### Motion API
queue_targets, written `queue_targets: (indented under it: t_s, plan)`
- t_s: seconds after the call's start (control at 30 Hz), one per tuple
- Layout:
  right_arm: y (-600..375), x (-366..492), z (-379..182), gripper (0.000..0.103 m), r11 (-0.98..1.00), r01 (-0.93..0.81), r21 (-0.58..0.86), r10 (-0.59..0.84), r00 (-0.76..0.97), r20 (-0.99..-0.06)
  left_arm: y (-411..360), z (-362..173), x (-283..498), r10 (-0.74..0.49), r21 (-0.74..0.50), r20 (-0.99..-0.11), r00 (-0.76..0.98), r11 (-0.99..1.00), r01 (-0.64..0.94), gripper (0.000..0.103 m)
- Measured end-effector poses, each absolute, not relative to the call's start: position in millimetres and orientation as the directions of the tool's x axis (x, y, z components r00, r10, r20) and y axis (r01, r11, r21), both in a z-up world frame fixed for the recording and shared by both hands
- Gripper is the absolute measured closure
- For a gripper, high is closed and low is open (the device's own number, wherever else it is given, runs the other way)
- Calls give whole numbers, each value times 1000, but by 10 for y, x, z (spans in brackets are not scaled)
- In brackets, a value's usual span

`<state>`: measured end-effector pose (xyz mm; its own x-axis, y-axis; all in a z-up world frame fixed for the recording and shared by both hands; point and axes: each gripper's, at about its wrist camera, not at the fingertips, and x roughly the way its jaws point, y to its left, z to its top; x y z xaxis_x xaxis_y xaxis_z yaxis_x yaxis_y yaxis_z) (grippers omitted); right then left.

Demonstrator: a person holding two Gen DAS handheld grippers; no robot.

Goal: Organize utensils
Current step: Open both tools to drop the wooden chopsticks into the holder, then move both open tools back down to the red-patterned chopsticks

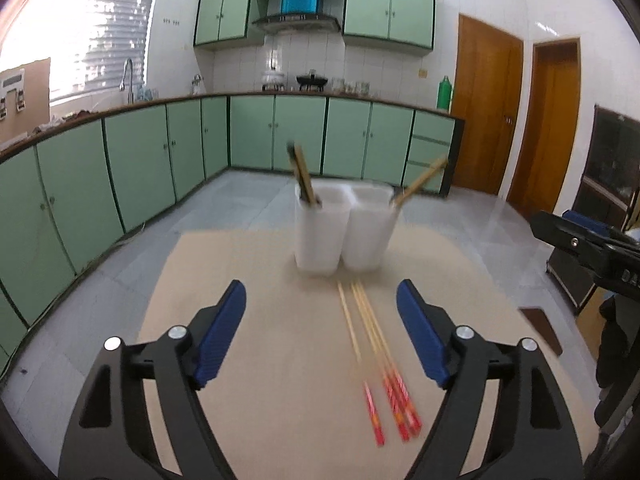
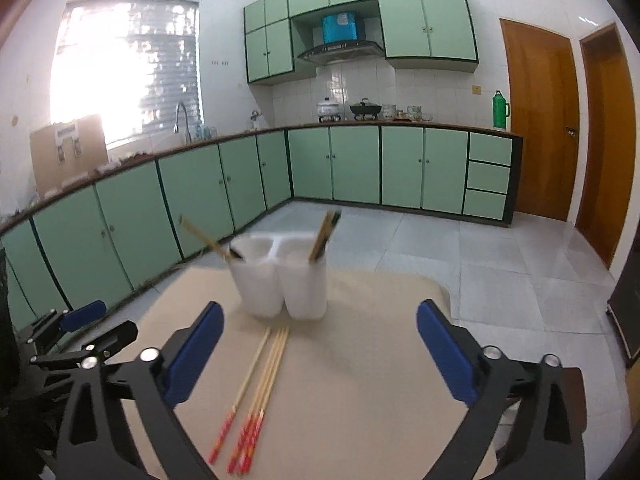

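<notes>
A white two-compartment utensil holder (image 1: 344,232) (image 2: 280,280) stands upright on a beige table (image 1: 280,340) (image 2: 360,400). Each compartment holds chopsticks that lean outward: a dark pair (image 1: 301,176) (image 2: 326,236) in one, a light pair (image 1: 420,182) (image 2: 208,238) in the other. Several loose bamboo chopsticks with red ends (image 1: 376,352) (image 2: 256,392) lie on the table in front of the holder. My left gripper (image 1: 320,332) is open and empty above them. My right gripper (image 2: 320,354) is open and empty, the chopsticks toward its left finger.
The right gripper shows at the right edge of the left wrist view (image 1: 588,244); the left gripper shows at the left edge of the right wrist view (image 2: 80,336). Green kitchen cabinets (image 1: 120,172) (image 2: 200,196) line the walls beyond a tiled floor. Wooden doors (image 2: 536,120) stand at right.
</notes>
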<state>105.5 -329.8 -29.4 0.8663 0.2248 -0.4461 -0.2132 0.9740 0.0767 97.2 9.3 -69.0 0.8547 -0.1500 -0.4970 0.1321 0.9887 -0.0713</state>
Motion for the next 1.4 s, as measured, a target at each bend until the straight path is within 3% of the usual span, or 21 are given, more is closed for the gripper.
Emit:
queue_targets:
  t_s: [0.17,0.53,0.7,0.97,1.4]
  plan:
    - [-3167,906,-607,6,970,-229,83,240,836,-494,134,-1047,854,-141,-74,-563,814,990,121,18]
    - [-3051,820,-1274,6,972,-205,112,230,754,-615,283,-1493,786,-71,-28,-674,735,997,71,17]
    - [-2950,816,-1501,14,973,-209,101,222,712,-666,302,-1643,751,-62,-23,-711,700,998,66,17]
    - [-2747,815,-1759,34,970,-235,62,200,627,-753,311,-1789,724,-56,-25,-750,659,998,56,17]
    - [-2637,841,-1801,36,968,-249,31,180,604,-776,339,-1820,743,-62,-48,-763,643,998,39,17]
